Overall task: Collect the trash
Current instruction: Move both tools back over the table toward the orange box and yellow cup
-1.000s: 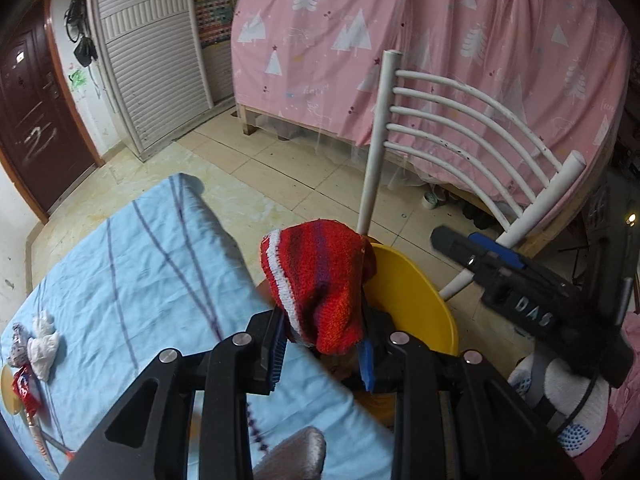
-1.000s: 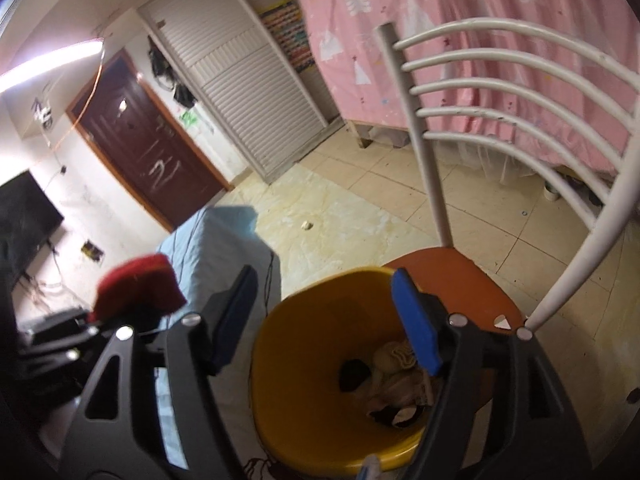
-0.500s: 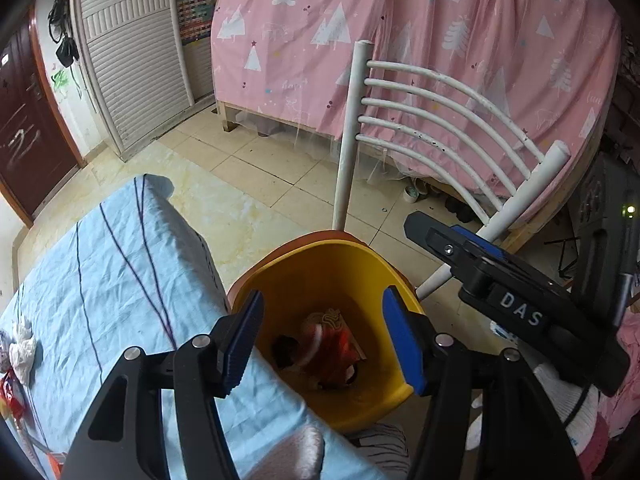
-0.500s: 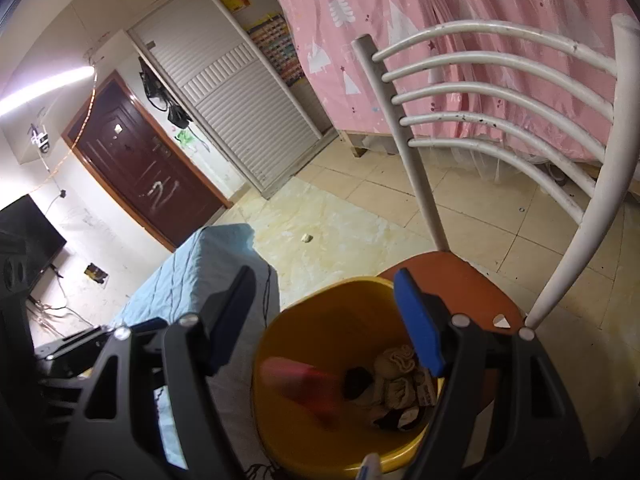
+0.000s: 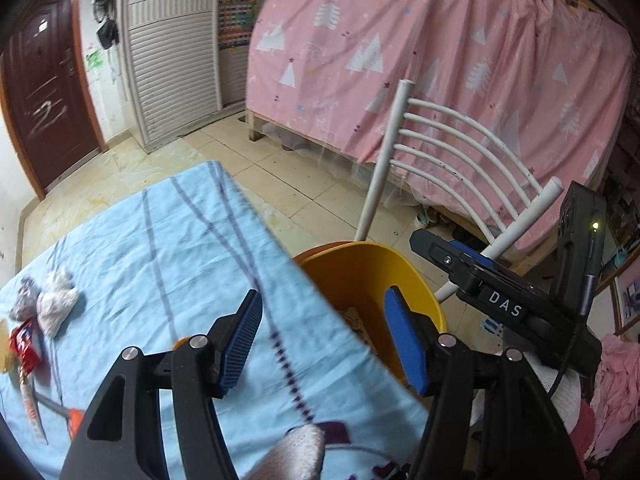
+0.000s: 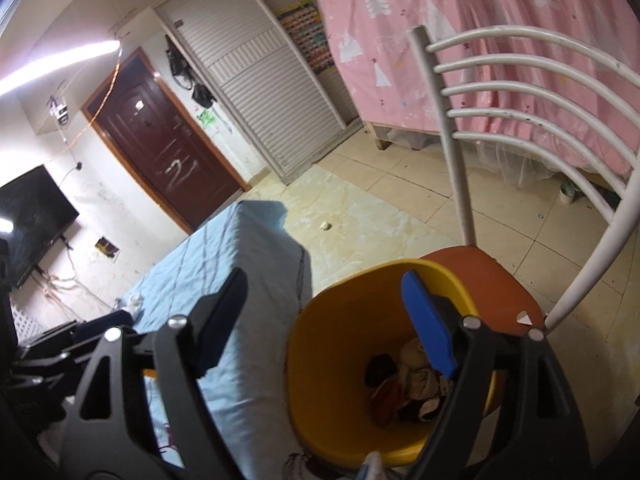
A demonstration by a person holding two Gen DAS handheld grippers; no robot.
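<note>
Left claw (image 5: pixel 322 340) apart and empty, its jaws just opened; right claw (image 6: pixel 326 322) likewise. At nine o'clock, crumpled white tissue wads (image 5: pixel 54 306) on the blue-sheeted desk (image 5: pixel 160 248): probably feather-light, soft; pinch mid-wad.

Lots of colour here. The bin (image 6: pixel 320 392) is bright yellow, sitting on a chair (image 6: pixel 504 288) with an orange-brown seat and white slatted back. The tablecloth (image 5: pixel 168 264) is light blue with thin dark purple lines. At 9 o'clock on it, a red snack wrapper (image 5: pixel 25 346) and white crumpled tissue (image 5: pixel 54 308). The curtain (image 5: pixel 440 72) is pink with white tree shapes. The door (image 6: pixel 164 152) is dark maroon, and the gripper pads (image 5: pixel 402 340) are blue.
</note>
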